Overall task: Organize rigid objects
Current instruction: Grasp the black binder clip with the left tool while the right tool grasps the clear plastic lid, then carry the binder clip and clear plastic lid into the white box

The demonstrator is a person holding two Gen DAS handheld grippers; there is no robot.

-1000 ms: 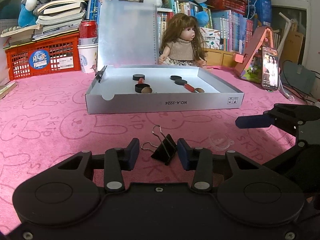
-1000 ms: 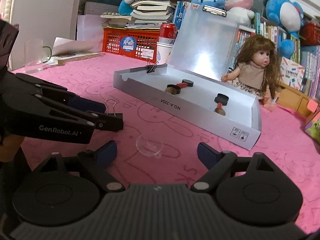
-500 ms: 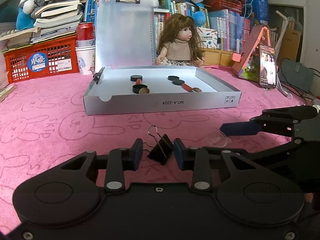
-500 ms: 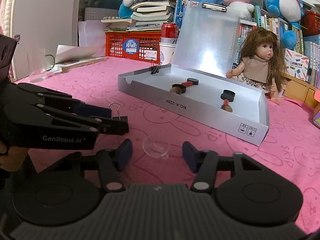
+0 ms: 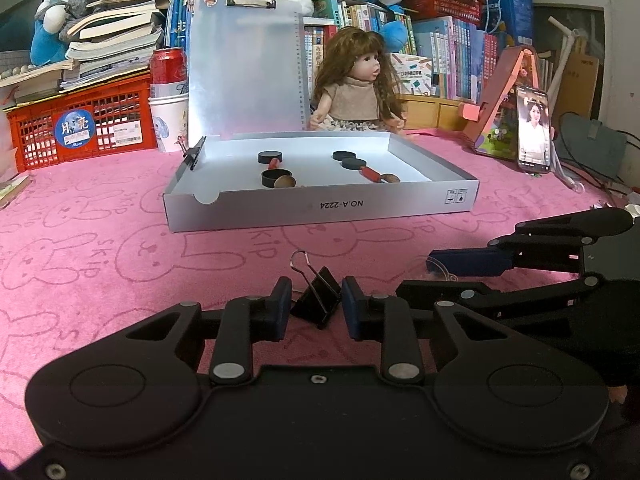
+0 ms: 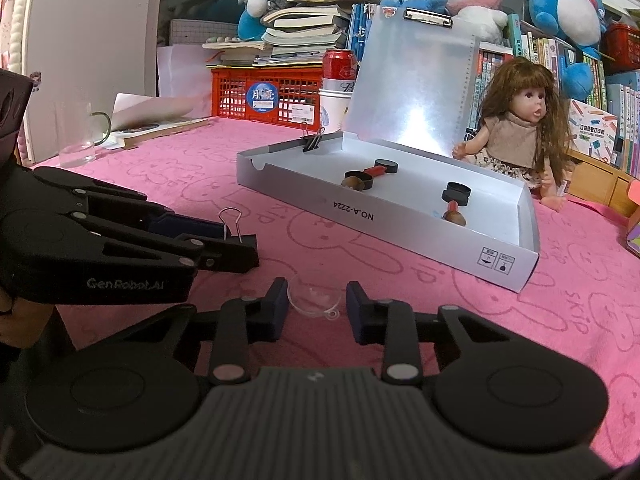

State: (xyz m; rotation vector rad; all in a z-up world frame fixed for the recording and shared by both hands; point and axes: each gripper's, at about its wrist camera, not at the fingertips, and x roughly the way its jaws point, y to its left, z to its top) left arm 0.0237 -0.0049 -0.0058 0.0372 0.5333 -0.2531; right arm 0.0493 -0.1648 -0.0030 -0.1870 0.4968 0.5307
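Both claws are mid-pick on the pink bench, each closing on a small item in front of the grey box [image 5: 320, 210].

The left claw [image 5: 314, 306] is narrow, jaws closing around a black binder clip [image 5: 316, 300] that stands on the cloth between the pads; they look just at its sides, though firm pressure cannot be confirmed.

The right claw [image 6: 316, 304] is also closing, with a clear suction cup [image 6: 314, 298] on the cloth between its pads; a small gap shows on each side.

Next, I judge, each claw must finish closing, lift straight up, then carry its item over the box's front wall to join the stamps [image 5: 276, 168] inside.
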